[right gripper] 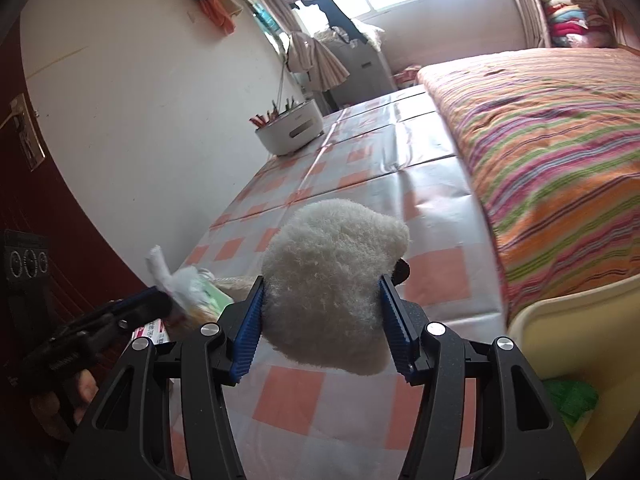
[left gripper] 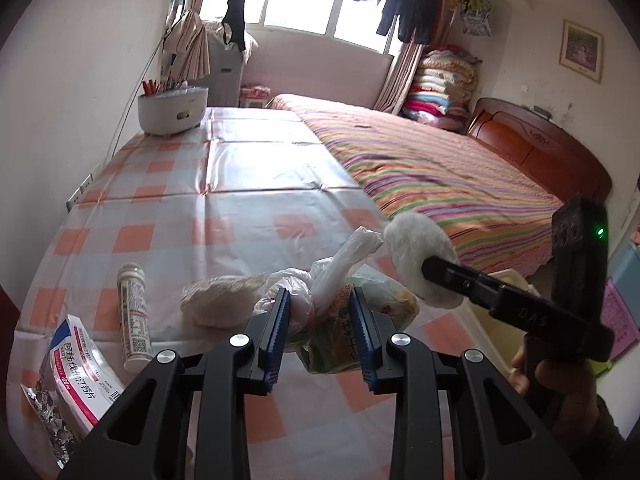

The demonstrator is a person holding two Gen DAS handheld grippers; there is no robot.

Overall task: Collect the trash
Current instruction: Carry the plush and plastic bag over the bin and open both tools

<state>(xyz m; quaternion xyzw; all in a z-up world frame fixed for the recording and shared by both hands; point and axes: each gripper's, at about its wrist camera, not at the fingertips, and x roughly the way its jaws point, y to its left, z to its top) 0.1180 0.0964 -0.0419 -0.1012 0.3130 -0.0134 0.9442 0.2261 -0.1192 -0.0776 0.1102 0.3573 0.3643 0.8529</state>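
Note:
On the checked table, my left gripper is shut on a knotted clear plastic bag holding food wrappers; its blue pads press both sides of it. The right wrist view shows this bag at the tip of the left gripper. My right gripper is shut on a white fluffy wad, held above the table. From the left wrist view, that wad hangs off the right gripper near the table's right edge.
A crumpled white tissue, a white pill bottle and a medicine packet lie near the front left. A white pot with sticks stands far left. A striped bed borders the table. A pale yellow bin sits lower right.

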